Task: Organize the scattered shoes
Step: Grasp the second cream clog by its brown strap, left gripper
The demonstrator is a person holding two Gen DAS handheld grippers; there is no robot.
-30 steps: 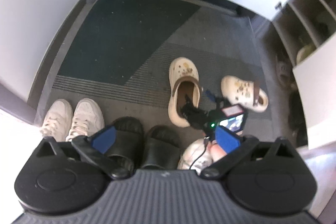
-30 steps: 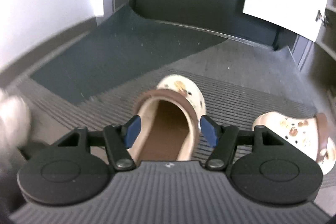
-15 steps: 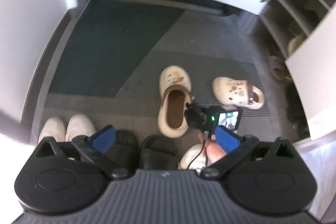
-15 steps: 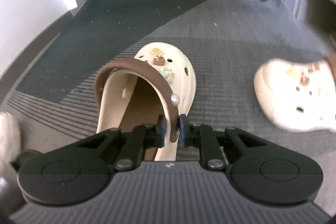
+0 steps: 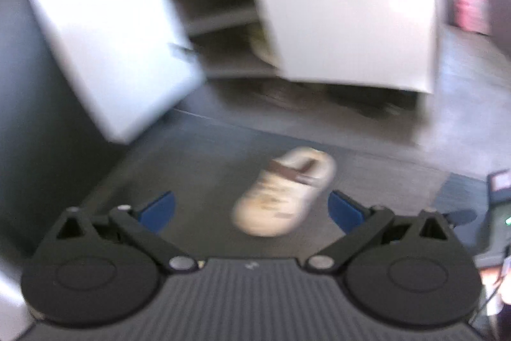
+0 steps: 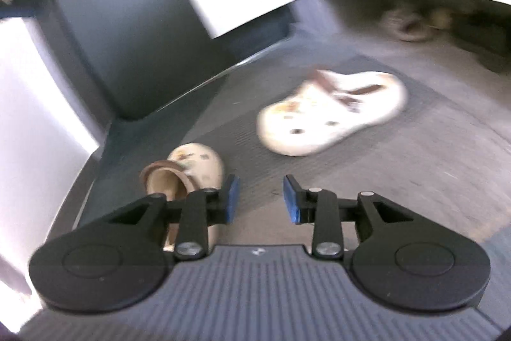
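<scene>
Both views are motion-blurred. One cream clog [image 6: 191, 170] with a brown strap lies on the grey mat [image 6: 399, 181], just left of my right gripper [image 6: 262, 203] and partly behind its left finger. That gripper is open, with nothing between its blue pads. The second cream clog [image 6: 332, 111] lies further ahead and to the right, on its side. In the left wrist view that clog [image 5: 282, 192] sits ahead, framed between the wide-open fingers of my left gripper [image 5: 251, 210], which does not touch it.
An open shoe cabinet stands ahead, with two white doors [image 5: 105, 31] [image 5: 345, 2] swung out and shelves [image 5: 217, 21] between them. Blurred shoes [image 6: 405, 21] lie under the cabinet. A dark door and a white wall are to the left. A pink object [image 5: 471, 8] is at far right.
My right gripper, shut on the clog's brown strap half a second ago, has opened; that clog now lies to its left. Both views swung right toward the cabinet and the second clog.
</scene>
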